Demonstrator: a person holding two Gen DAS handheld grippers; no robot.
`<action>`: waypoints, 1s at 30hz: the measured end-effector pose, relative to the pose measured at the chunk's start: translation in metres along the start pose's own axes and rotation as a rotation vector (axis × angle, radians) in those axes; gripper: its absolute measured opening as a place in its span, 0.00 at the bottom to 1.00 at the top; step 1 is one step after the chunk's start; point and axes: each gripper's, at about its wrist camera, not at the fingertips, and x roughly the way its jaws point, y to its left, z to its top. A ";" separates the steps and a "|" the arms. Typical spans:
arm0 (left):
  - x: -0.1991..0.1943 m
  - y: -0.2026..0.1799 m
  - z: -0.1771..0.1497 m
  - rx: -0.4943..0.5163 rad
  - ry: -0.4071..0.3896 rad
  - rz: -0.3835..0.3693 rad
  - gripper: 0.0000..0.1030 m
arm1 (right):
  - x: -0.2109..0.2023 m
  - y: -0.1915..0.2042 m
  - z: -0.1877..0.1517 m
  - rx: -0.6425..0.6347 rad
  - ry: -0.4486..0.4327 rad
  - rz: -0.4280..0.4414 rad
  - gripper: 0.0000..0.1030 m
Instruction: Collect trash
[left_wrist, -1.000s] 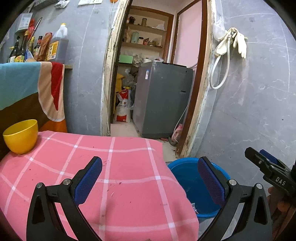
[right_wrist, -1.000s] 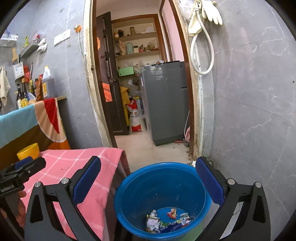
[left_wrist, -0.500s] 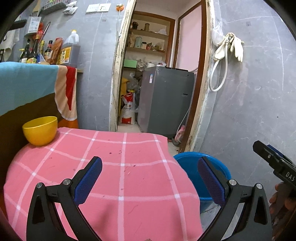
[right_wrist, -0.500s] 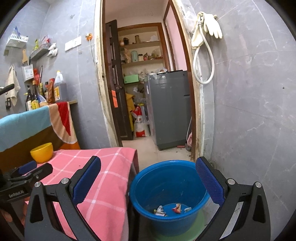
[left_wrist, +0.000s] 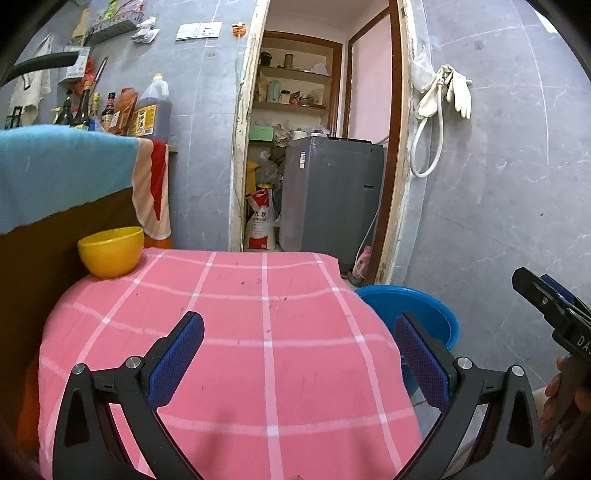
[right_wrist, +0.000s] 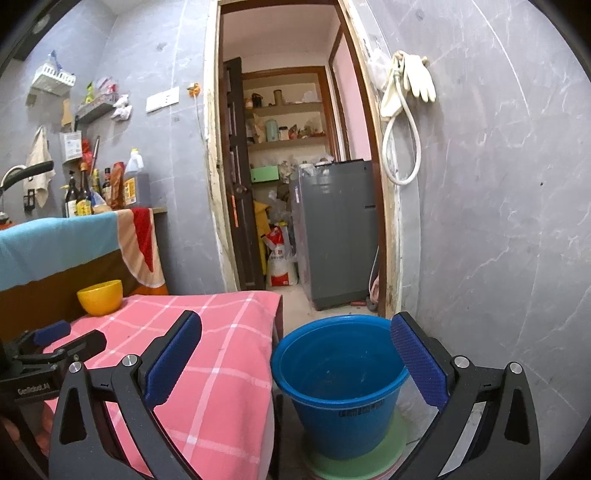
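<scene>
Both claws hang spread and empty above a counter (left_wrist: 266, 369) draped in pink checked cloth, the left claw (left_wrist: 295, 362) over its middle, the right claw (right_wrist: 295, 362) over the blue bucket (right_wrist: 340, 391) on the floor at the counter's 3 o'clock edge. No trash shows on the cloth; only a yellow bowl (left_wrist: 110, 251) sits at 11 o'clock. The bucket's bottom is hidden. Collection looks finished or paused; next comes a search for leftovers.
</scene>
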 end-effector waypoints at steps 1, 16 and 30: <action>-0.003 0.001 -0.003 -0.008 0.001 -0.002 0.98 | -0.005 0.003 -0.002 -0.006 -0.010 -0.001 1.00; -0.048 0.007 -0.041 -0.036 -0.058 0.053 0.98 | -0.039 0.027 -0.033 -0.045 -0.092 -0.005 1.00; -0.069 0.018 -0.069 -0.038 -0.070 0.123 0.98 | -0.052 0.040 -0.060 -0.053 -0.098 -0.038 1.00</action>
